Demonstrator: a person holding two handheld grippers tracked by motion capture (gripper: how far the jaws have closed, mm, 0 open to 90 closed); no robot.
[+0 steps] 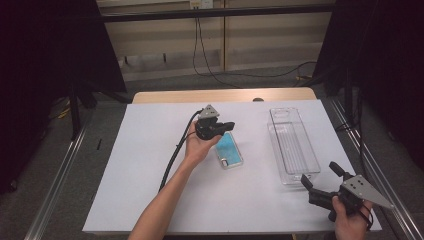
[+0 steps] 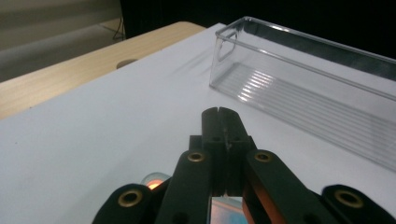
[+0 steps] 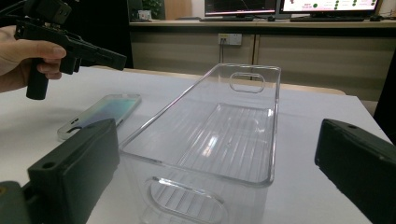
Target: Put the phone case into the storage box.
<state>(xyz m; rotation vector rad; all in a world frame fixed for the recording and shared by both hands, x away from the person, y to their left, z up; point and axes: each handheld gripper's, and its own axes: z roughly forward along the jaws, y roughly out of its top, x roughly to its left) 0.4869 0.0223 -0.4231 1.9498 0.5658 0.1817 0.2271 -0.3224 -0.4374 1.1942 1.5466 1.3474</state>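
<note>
Your white table [image 1: 150, 200] carries a clear tray [image 1: 292, 145] on the right and, nearer the middle, a phone case [image 1: 230, 150]. It's probably light, thin and slippery: pinch a long edge. Your left gripper [image 1: 227, 126] hovers above it, jaws closed on nothing; your right gripper [image 1: 320, 177] gapes wide.

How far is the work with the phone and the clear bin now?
Nothing looks done: the phone lies flat on the table, beside the empty clear bin. In hand: the left gripper hovers shut over the phone, holding nothing. The right gripper waits open. Probably left: grasping the phone and binning it.
</note>
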